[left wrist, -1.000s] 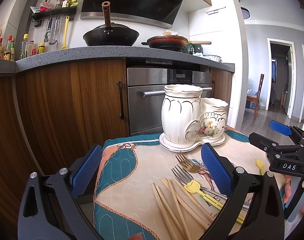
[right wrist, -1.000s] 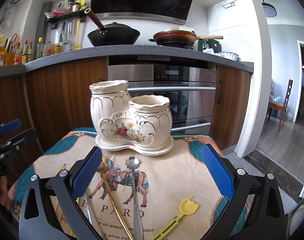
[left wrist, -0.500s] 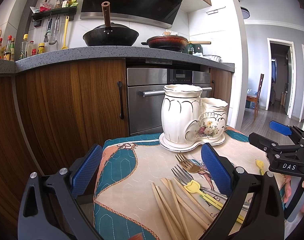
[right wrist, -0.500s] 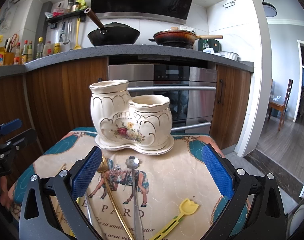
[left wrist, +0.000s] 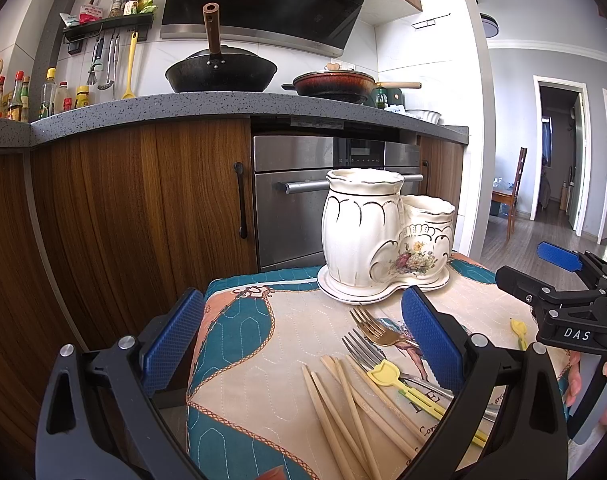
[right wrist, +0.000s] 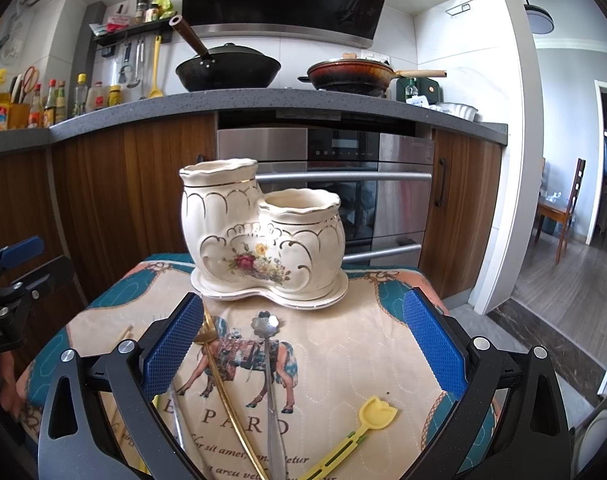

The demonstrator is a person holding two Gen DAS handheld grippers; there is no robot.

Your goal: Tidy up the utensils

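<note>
Grippers: we hold the left gripper (left wrist: 299,336) and right gripper (right wrist: 301,334) spread wide, empty.
Holder: our cream holder (right wrist: 263,236) stands far.
Utensils: forks (left wrist: 369,334), chopsticks (left wrist: 343,404) lie near.

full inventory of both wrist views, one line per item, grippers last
ceramic utensil holder: 1, cream with gold trim and flowers, two compartments, both look empty, far end of cloth
patterned cloth: 1, teal and beige, covers the table
chopsticks: several, light wood, cloth's left side
forks: 2, one gold, one silver, beside chopsticks
flower-end spoon: 1, silver, cloth centre
yellow plastic picks: 2, one each side
wok: 1, black, on counter
left gripper: open, empty
right gripper: open, empty
</note>
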